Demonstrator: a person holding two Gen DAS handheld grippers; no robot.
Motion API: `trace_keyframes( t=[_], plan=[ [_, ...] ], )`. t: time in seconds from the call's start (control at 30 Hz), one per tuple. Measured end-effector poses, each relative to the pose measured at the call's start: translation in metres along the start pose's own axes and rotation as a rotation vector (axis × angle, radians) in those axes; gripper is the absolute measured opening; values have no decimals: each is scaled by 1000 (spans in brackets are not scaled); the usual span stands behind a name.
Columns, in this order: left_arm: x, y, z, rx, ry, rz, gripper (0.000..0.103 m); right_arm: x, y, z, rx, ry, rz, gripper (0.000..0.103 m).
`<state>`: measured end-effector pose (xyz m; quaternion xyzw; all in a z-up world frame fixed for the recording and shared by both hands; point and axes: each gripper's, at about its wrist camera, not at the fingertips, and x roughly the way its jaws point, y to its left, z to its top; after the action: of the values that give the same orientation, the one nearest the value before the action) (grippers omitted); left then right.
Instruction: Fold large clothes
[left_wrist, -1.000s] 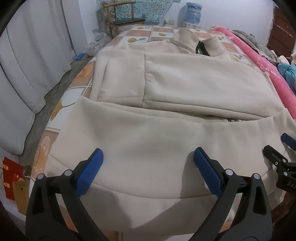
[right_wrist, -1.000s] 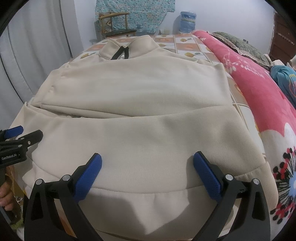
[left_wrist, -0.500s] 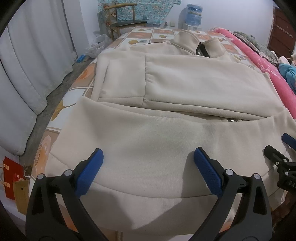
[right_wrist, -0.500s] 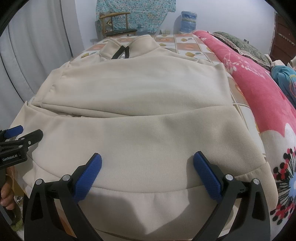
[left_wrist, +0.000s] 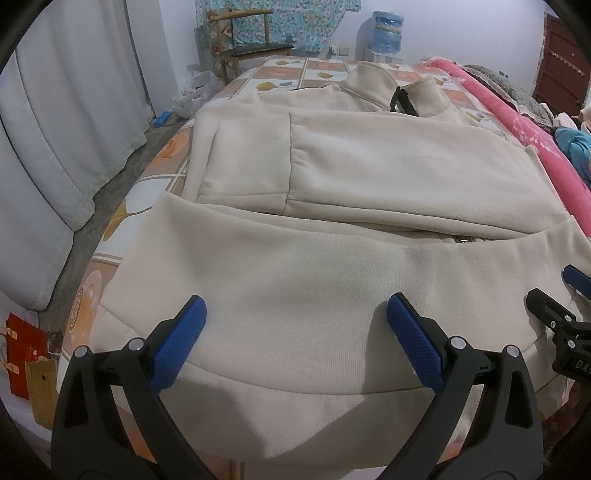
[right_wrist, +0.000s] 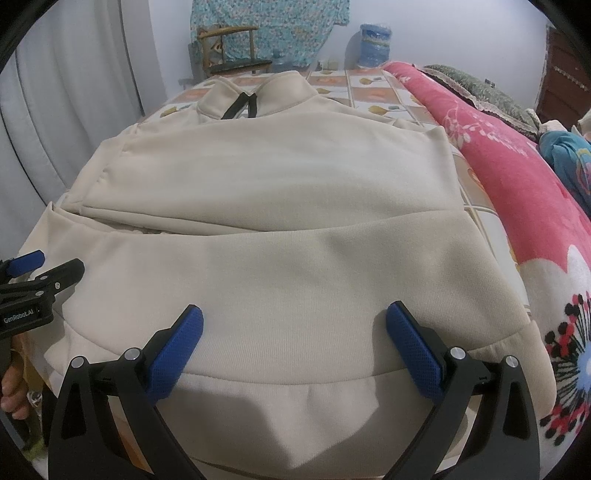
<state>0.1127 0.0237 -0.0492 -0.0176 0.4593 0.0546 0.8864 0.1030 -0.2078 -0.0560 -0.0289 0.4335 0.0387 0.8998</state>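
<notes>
A cream jacket (left_wrist: 369, 177) was laid flat on the bed (left_wrist: 325, 72), its lower part folded up over the body. The left claw (left_wrist: 295, 314) and right claw (right_wrist: 295, 321) were held wide open above the hem, side by side, nothing gripped

Both wrist views sit low at the bed's (left_wrist: 155, 192) near edge, facing its far end. They share the cream sweatshirt (left_wrist: 332, 280) (left view further left), seen close.
</notes>
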Motion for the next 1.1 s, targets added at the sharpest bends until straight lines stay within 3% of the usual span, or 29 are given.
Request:
trace_keyframes(
  t=[0.3, 0.37, 0.5, 0.6, 0.83, 1.0, 1.1],
  plan=[
    [-3, 1, 3, 52, -7, -5, 95, 0, -3, 5, -13, 28, 20, 96],
    [-17, 6, 6, 61, -60, -37, 95, -5, -3, 11, -16, 54, 34, 96],
    [-50, 23, 30, 67, -181, -101, 95, -33, -4, 35, -39, -22, 83, 96],
    [-65, 35, 64, 71, -251, -130, 95, -50, -8, 72, -53, -61, 163, 96],
    [-48, 48, 169, 34, -266, -296, 95, -37, -20, 169, -8, -52, 337, 96],
    [16, 30, 238, -22, -137, -450, 95, 29, -30, 241, 51, 59, 349, 96],
    [54, 12, 261, -56, -107, -481, 95, 73, -36, 271, 111, 103, 342, 95]
  ],
)
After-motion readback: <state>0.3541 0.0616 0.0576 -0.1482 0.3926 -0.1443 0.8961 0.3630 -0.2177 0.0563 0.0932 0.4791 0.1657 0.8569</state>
